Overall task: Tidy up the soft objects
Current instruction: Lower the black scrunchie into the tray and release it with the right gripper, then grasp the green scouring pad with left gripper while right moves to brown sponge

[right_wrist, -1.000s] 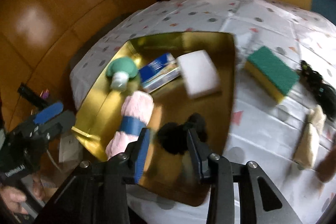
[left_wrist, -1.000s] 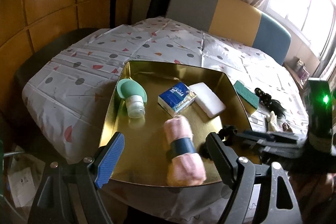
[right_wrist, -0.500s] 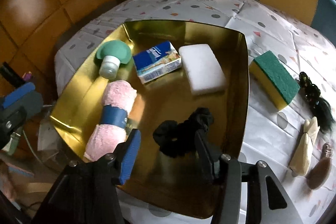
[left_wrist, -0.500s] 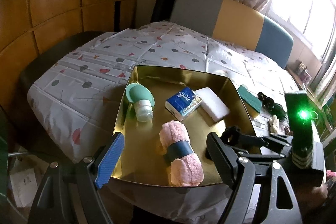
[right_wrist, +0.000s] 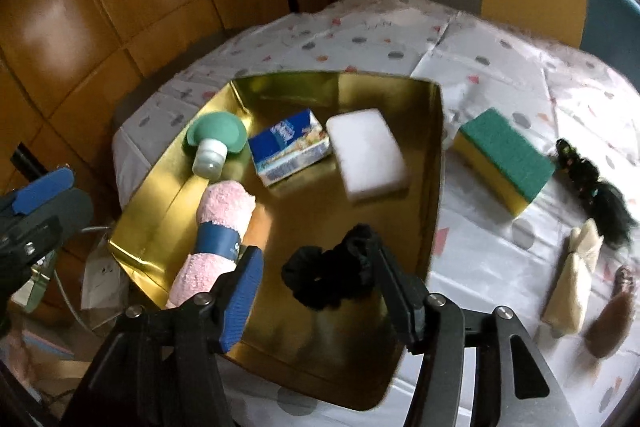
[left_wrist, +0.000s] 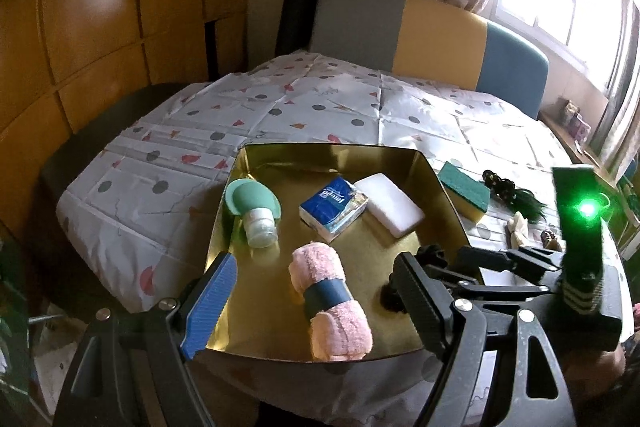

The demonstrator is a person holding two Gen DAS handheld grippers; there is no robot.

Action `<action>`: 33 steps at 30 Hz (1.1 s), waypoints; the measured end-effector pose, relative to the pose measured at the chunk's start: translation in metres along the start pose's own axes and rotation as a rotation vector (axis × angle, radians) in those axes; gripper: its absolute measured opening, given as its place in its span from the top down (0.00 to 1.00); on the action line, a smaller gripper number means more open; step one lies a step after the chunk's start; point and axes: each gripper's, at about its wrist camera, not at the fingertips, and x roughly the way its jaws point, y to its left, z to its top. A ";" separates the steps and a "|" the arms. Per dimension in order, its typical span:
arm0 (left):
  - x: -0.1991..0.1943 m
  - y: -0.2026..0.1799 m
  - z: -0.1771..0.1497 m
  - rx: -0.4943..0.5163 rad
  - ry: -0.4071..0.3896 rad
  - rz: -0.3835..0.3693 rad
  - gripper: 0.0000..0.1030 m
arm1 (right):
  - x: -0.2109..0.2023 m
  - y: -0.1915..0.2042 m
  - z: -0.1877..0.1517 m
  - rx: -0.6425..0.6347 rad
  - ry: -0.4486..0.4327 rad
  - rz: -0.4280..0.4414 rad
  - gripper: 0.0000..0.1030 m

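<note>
— What's on the desk point(right_wrist: 500, 75)?
— A gold tray point(right_wrist: 438, 163) on its spotted cloth; to the right a green-yellow sponge point(right_wrist: 506, 159), a black hairpiece point(right_wrist: 596, 195), a cream bundle point(right_wrist: 574, 279).

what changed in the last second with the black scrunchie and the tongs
The right tongs opened and let go of the black scrunchie, which now lies on the gold tray floor, and they backed off slightly. The left tongs pulled back a little, open throughout. The pink towel roll, tissue pack and white sponge stayed put.
</note>
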 end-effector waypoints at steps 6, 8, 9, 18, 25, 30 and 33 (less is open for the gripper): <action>0.006 -0.017 0.000 0.036 0.018 -0.014 0.20 | -0.023 -0.026 -0.005 0.030 -0.056 -0.017 0.42; 0.008 -0.024 0.000 0.048 0.028 -0.022 0.20 | -0.028 -0.036 -0.007 0.048 -0.066 -0.026 0.42; 0.009 -0.027 -0.001 0.054 0.032 -0.026 0.20 | -0.032 -0.042 -0.009 0.060 -0.074 -0.035 0.42; 0.022 -0.052 -0.001 0.087 0.089 -0.094 0.22 | -0.060 -0.108 -0.027 0.171 -0.108 -0.137 0.39; 0.028 -0.078 0.009 0.113 0.109 -0.186 0.29 | -0.085 -0.187 -0.058 0.326 -0.116 -0.262 0.38; 0.037 -0.108 0.022 0.149 0.144 -0.254 0.30 | -0.101 -0.243 -0.082 0.573 -0.167 -0.300 0.38; 0.045 -0.130 0.033 0.160 0.162 -0.284 0.30 | -0.107 -0.253 -0.086 0.626 -0.192 -0.309 0.37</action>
